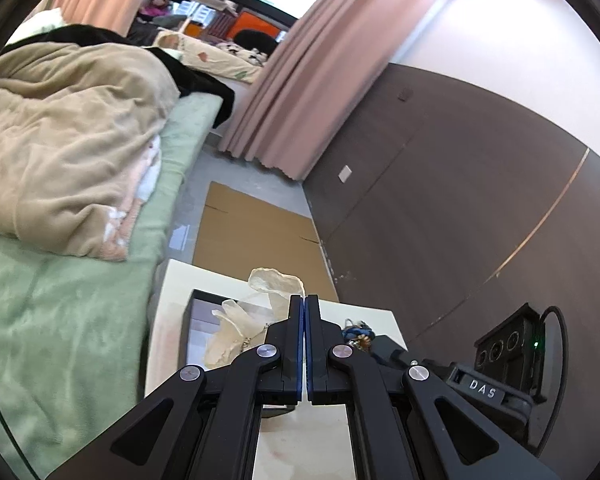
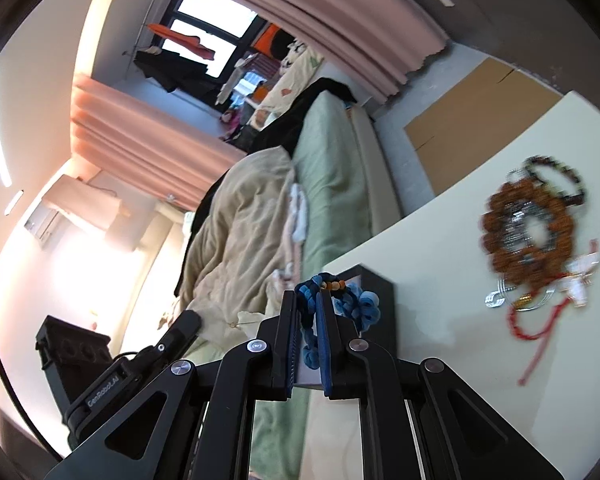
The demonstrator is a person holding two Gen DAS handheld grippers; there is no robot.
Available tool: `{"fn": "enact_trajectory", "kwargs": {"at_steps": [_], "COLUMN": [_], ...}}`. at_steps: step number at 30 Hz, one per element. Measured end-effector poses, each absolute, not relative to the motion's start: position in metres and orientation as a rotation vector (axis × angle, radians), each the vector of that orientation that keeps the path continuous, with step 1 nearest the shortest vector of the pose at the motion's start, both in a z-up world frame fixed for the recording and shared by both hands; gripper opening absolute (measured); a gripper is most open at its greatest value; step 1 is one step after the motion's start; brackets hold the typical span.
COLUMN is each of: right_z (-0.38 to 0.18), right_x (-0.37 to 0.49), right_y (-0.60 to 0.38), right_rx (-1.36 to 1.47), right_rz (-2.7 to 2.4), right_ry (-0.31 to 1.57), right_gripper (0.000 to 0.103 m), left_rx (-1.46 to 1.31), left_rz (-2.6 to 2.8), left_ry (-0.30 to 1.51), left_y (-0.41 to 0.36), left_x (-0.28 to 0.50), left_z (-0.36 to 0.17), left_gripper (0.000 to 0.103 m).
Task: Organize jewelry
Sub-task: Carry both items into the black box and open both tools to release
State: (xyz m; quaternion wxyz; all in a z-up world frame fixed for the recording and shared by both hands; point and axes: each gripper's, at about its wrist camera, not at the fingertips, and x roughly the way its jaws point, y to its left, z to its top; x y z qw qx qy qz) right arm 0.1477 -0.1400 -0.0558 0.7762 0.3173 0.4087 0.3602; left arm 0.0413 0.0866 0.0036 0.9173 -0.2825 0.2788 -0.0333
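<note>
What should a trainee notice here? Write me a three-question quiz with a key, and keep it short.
1. Fill the blank: the left claw is ___ (open or shut).
2. True or false: the right claw holds nothing.
3. Where is the brown bead bracelet?
A) in the left claw
B) on the cream table
C) in the right claw

Key:
1. shut
2. false; it grips the blue braided bracelet
3. B
</note>
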Motion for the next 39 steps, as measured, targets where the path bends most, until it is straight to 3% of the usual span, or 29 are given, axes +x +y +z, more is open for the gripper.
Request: {"fn": "enact_trajectory", "kwargs": {"at_steps": [7,9,10,11,13,24,25,26,27,28,29,39], "right_z": [-0.066,-0.072,-0.076,-0.077,-0.071,-0.062,-0.061,-0.059,-0.059,-0.058,-0.056,-0.044], "right_x": [0.155,0.16,0.162,0.162,0.16,0.159,0.159,0.159,0.16,0.16,0.16,0.155], "right_y": [-0.091,-0.084,-0.084,-0.088,-0.1,-0.147,-0.15,-0.154,-0.155,-0.16,-0.166,-0.225], "right_rx": [0.69,0.668,0.674,0.677,0.653,0.637,0.638,0.639,0.64,0.643,0.648,0.58], "right_rz": [0.843,0.828,0.818,0.793,0.723,0.621,0.619,0.614,0.609,0.601,0.59,0.463], "right_ry": [0.925,0.979,1.006,1.006,0.958,0.968,0.966,0.963,0.961,0.957,0.954,0.937], "right_gripper": [0.014,0.035,0.058,0.072,0.078,0.078,0.078,0.078,0.078,0.078,0.078,0.078], "left_rx": [-0.613,-0.615,-0.617,-0.617,-0.617,-0.552,-0.525,-0.526,-0.541,-0.564,-0.577,-0.537], "left_rz": [-0.026,-0.018,-0.017,-0.016,-0.014,-0.013,0.006,-0.002,-0.019,-0.03,-0.027,-0.079], "left_ry": [0.563,0.568,0.57,0.573,0.581,0.66,0.688,0.704,0.716,0.715,0.699,0.718], "left_y": [0.109,0.113,0.114,0.115,0.115,0.084,0.079,0.076,0.075,0.074,0.073,0.047], "left_x": [0.041,0.04,0.04,0.041,0.043,0.066,0.071,0.073,0.076,0.076,0.074,0.084], "left_z": [0.005,0.003,0.003,0.002,0.001,-0.005,-0.007,-0.01,-0.013,-0.016,-0.016,-0.02], "left_gripper": [0.0,0.0,0.0,0.0,0.0,0.002,0.01,0.032,0.046,0.071,0.082,0.083]}}
